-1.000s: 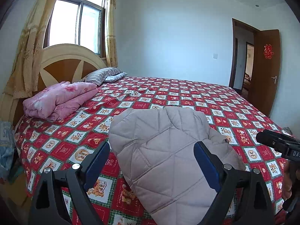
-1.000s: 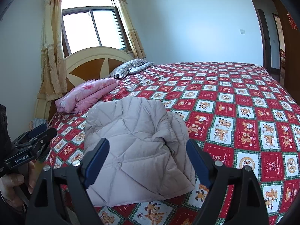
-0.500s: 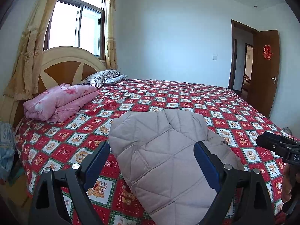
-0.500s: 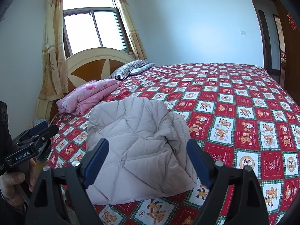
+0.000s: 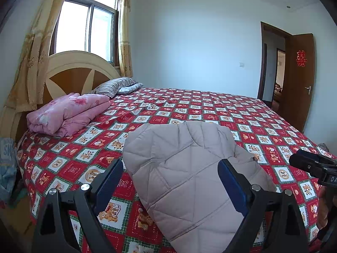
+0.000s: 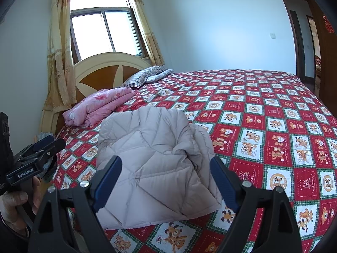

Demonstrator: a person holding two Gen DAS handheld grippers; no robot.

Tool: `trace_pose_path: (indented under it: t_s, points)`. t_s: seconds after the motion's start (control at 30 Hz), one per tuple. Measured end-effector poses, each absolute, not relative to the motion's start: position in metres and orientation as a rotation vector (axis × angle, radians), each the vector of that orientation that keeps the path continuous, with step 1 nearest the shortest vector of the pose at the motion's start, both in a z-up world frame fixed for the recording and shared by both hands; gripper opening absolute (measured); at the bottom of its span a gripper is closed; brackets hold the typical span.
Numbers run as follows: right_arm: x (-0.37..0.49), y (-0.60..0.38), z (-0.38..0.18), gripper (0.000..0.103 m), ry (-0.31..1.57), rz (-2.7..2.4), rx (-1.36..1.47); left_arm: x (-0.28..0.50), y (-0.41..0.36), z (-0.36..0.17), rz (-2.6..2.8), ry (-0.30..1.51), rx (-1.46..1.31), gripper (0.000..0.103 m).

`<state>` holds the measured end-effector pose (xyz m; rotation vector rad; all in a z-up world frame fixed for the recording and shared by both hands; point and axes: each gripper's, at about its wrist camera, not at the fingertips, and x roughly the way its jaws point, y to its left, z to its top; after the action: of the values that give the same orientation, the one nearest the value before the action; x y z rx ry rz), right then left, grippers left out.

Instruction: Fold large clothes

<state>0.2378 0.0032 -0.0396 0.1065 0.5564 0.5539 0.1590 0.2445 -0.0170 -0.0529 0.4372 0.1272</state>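
A beige quilted down jacket (image 5: 185, 175) lies folded into a compact bundle near the front edge of the bed; it also shows in the right wrist view (image 6: 155, 158). My left gripper (image 5: 170, 181) is open and empty, held above and in front of the jacket, apart from it. My right gripper (image 6: 166, 177) is open and empty, likewise held back from the jacket. The right gripper also shows at the right edge of the left wrist view (image 5: 313, 166), and the left gripper at the left edge of the right wrist view (image 6: 35, 154).
The bed has a red patterned cover (image 5: 210, 109) (image 6: 273, 113). A folded pink quilt (image 5: 67, 111) (image 6: 101, 107) and striped pillows (image 5: 113, 87) lie by the headboard (image 5: 73, 78). An open brown door (image 5: 301, 80) is at the far right.
Both grippers have drawn back and tilted up slightly, so the jacket sits lower in each view. The jacket has not moved. Both stay open.
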Motion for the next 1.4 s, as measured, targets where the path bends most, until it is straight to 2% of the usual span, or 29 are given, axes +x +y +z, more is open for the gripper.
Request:
trace_pose_path:
  t_s: [0.93,1.03,1.4]
  points:
    - [0.2389,0.0021,-0.0382,0.088,0.556,0.552,0.103,0.1608,0.2444,-0.0161,0.107,0.432,-0.075,0.092]
    - [0.2398,0.0030,-0.0370,0.088,0.558,0.556,0.098,0.1624,0.2435,-0.0158,0.136,0.439,-0.058,0.100]
    - [0.2392,0.0038,-0.0427,0.088,0.569,0.561,0.090,0.1583,0.2477,-0.0192,0.157,0.406,-0.055,0.102]
